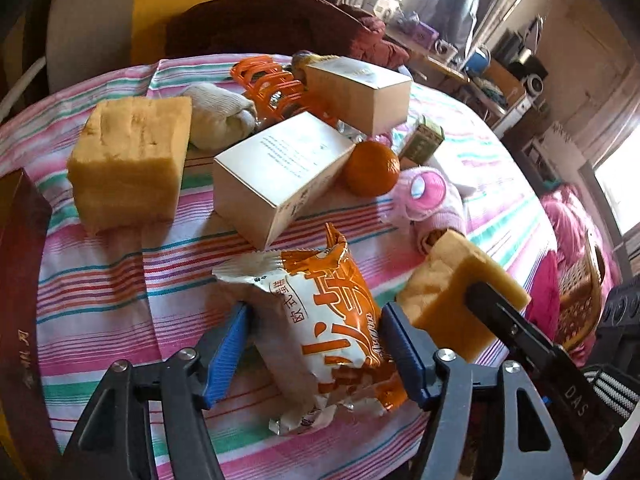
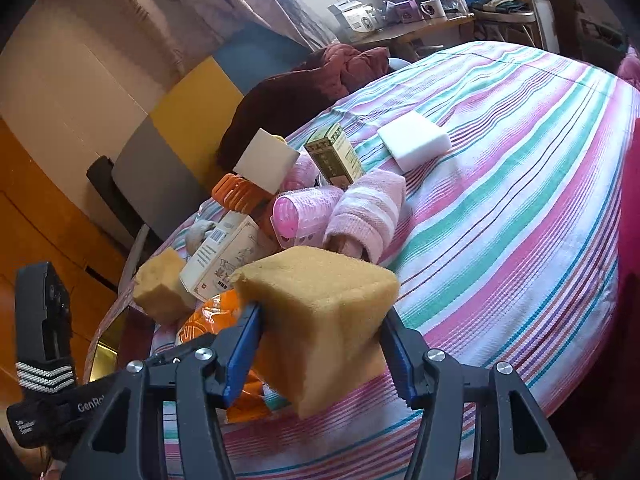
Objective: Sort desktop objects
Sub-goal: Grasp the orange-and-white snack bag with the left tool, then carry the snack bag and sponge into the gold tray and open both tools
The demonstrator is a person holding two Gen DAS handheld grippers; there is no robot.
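Note:
My left gripper (image 1: 316,344) is shut on an orange-and-white snack packet (image 1: 320,320), its blue pads pressing both sides just above the striped tablecloth (image 1: 100,300). My right gripper (image 2: 320,344) is shut on a yellow sponge block (image 2: 324,320) and holds it above the cloth; that sponge also shows in the left wrist view (image 1: 452,292), right of the packet. A second yellow sponge (image 1: 128,160) sits at the left. A white carton (image 1: 276,172), a mandarin (image 1: 372,168) and a pink hair roller (image 1: 428,190) lie in the pile behind.
An orange hair clip (image 1: 272,84), a second box (image 1: 360,88), a rolled beige sock (image 1: 220,120), a pink rolled sock (image 2: 368,208) and a small green box (image 2: 336,156) crowd the pile. A white sponge (image 2: 414,140) lies apart. A dark red box (image 1: 20,280) is at the left edge.

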